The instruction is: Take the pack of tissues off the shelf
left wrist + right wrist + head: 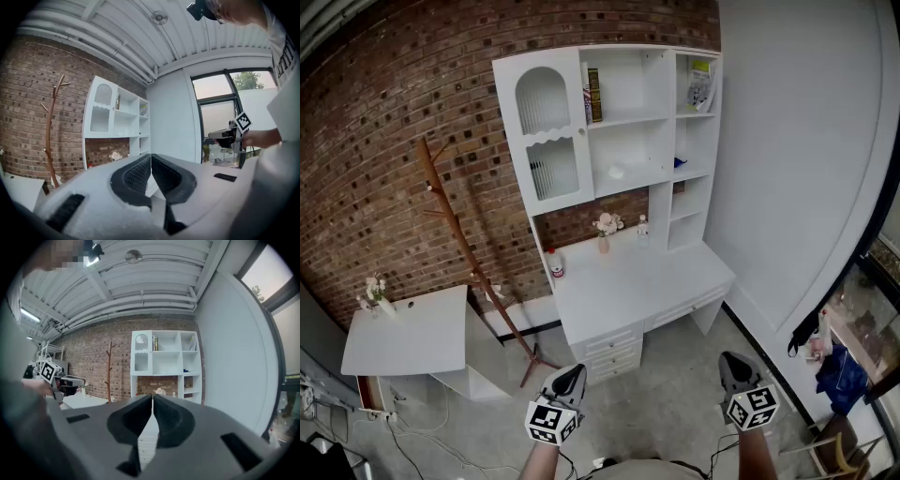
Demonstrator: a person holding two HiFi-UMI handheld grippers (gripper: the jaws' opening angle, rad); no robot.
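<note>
Both tools were closed with nothing between the jaws. My left tool (pixel 574 373) and right tool (pixel 731 361) hung low, well apart from the white shelf (pixel 630 120) at twelve o'clock, above the counter (pixel 628 295). The pack of tissues (pixel 679 162) seemed to be the small blue thing in the shelf's right-hand column, toward one o'clock, though it was too small to be sure. I judged it light, soft and slick-wrapped. I would have pinched it across its narrow width near the middle, gently, so it neither crushed nor slid out.
</note>
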